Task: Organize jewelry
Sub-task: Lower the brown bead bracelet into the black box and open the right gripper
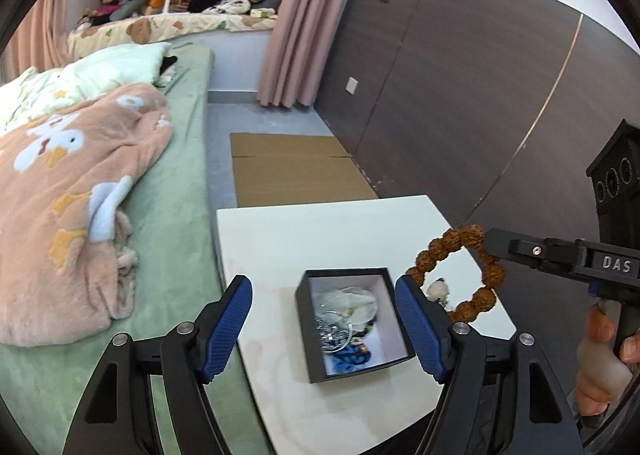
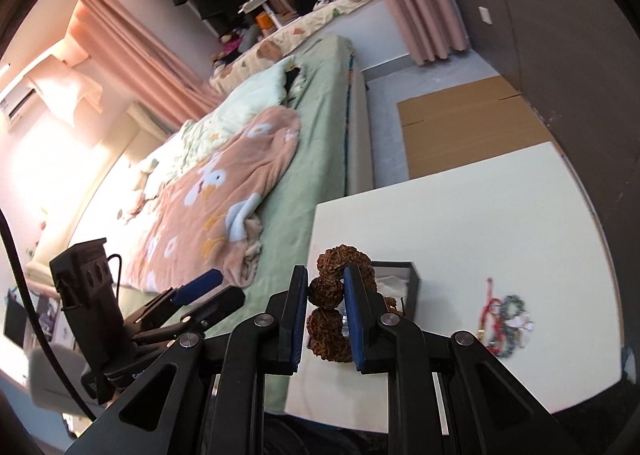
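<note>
The left gripper [image 1: 324, 329] stands wide open, holding nothing, with the black box [image 1: 354, 325] on the white table [image 1: 288, 239] framed between its blue pads. The right gripper [image 2: 325, 319] is clamped on a brown bead bracelet [image 2: 330, 295], lifted clear of the table, at 2 o'clock from the box. More jewelry [image 2: 506, 325] lies at 3 o'clock of the box.
</note>
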